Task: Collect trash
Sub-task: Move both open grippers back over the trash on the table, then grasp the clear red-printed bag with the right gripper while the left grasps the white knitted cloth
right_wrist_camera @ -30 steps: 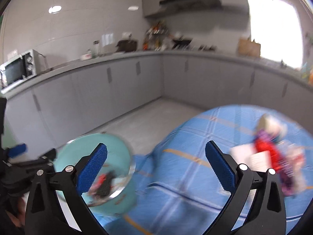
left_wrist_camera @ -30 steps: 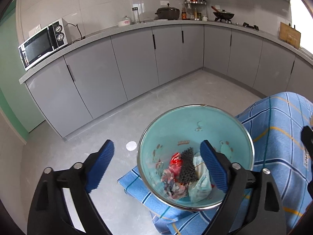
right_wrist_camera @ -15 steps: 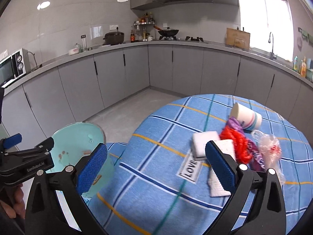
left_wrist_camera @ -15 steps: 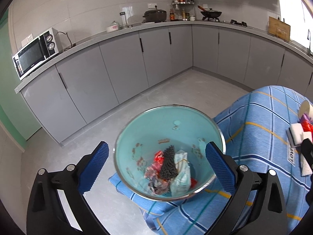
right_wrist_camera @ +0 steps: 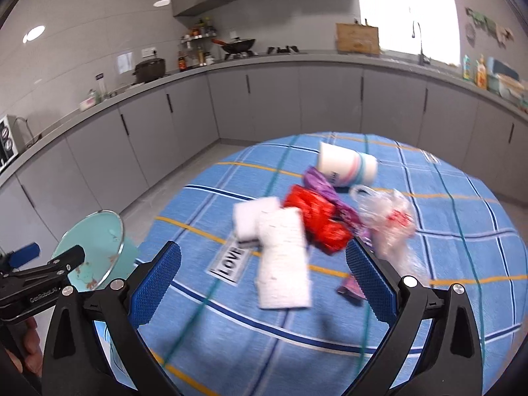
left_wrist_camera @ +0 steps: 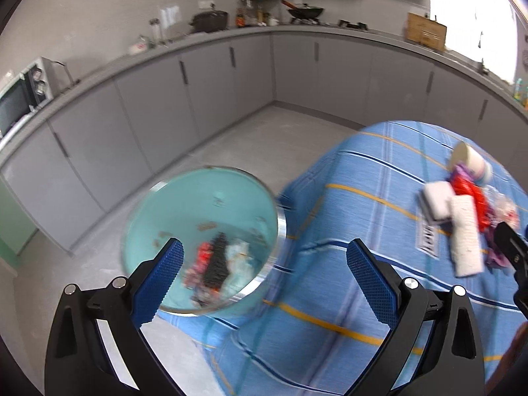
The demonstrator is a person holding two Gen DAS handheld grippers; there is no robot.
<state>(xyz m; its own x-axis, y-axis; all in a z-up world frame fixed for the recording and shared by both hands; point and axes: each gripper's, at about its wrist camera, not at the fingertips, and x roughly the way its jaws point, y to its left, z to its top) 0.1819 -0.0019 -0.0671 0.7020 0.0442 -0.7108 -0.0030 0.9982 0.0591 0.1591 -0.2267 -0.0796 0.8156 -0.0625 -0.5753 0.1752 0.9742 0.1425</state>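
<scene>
A teal trash bin with a metal rim stands beside the table and holds several crumpled wrappers. My left gripper hangs open above its right rim, with nothing between the jaws. On the blue checked cloth lies a trash pile: a white paper strip, a white block, a red wrapper, a purple wrapper, a tipped paper cup and a clear plastic bag. My right gripper hovers open just in front of the pile, over the paper strip.
Grey cabinets and a countertop run round the room, with a microwave at the left. Bare floor lies between cabinets and table. The left gripper's body and a hand sit at the right view's left edge, near the bin.
Both grippers have swung right, toward the table. The bin has slid left in both views, and the trash pile now lies centred before the right gripper. The left jaws stand slightly wider.
</scene>
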